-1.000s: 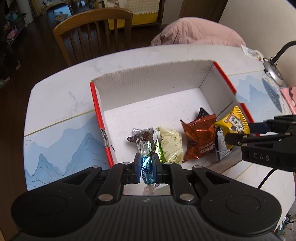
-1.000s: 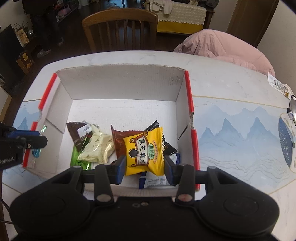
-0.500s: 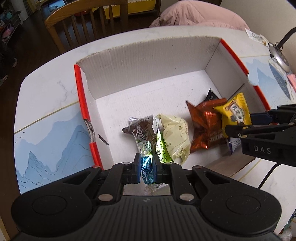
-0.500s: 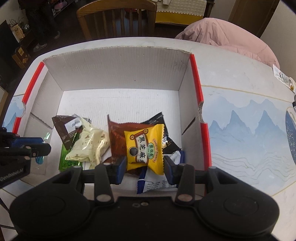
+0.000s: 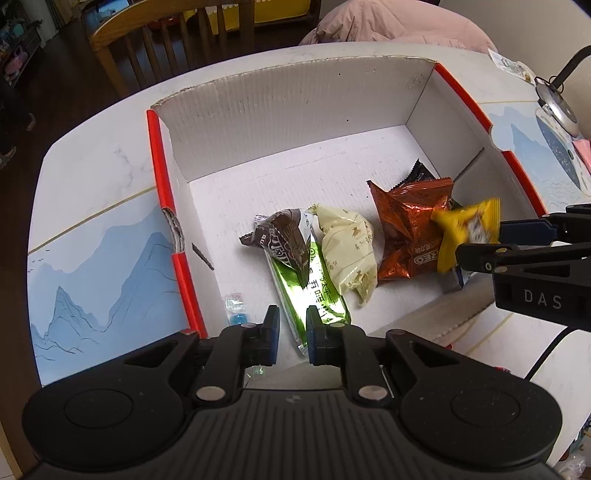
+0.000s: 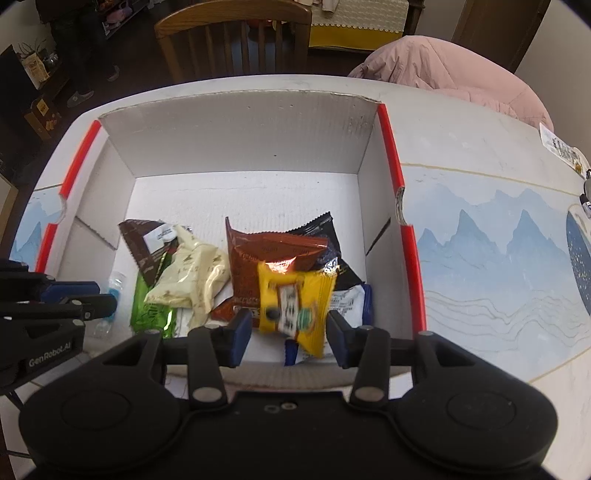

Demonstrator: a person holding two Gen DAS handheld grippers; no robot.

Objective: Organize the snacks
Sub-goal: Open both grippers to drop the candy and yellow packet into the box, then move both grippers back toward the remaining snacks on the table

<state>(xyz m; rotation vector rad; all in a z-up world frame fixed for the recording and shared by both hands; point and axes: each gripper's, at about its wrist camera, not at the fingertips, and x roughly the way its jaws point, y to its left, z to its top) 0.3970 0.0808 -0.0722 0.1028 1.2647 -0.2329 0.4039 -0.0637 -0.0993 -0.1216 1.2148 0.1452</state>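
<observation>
Inside the white corrugated cardboard box with red rims (image 6: 391,155), near its front wall, a blurred yellow snack packet (image 6: 293,304) sits between the parted blue pads of the right gripper (image 6: 290,334) — the pads do not press it, and the jaws have just been opening. Behind the yellow packet lies a copper-brown foil packet (image 6: 258,254) over a black wrapper (image 6: 317,232); a white-and-blue packet (image 6: 351,301) lies under it. Toward the box's left side rest a cream packet (image 5: 347,245), a dark brown wrapper (image 5: 284,240) and a shiny green bar packet (image 5: 314,299). At the box's front left corner lies a small clear-and-blue candy (image 5: 236,308). The left gripper (image 5: 291,334) hovers above the green bar's near end — its jaws slightly apart, having just been opening, gripping nothing. The box stands on a white table with a blue mountain print (image 6: 480,229); beyond it, a wooden chair (image 6: 236,33).
</observation>
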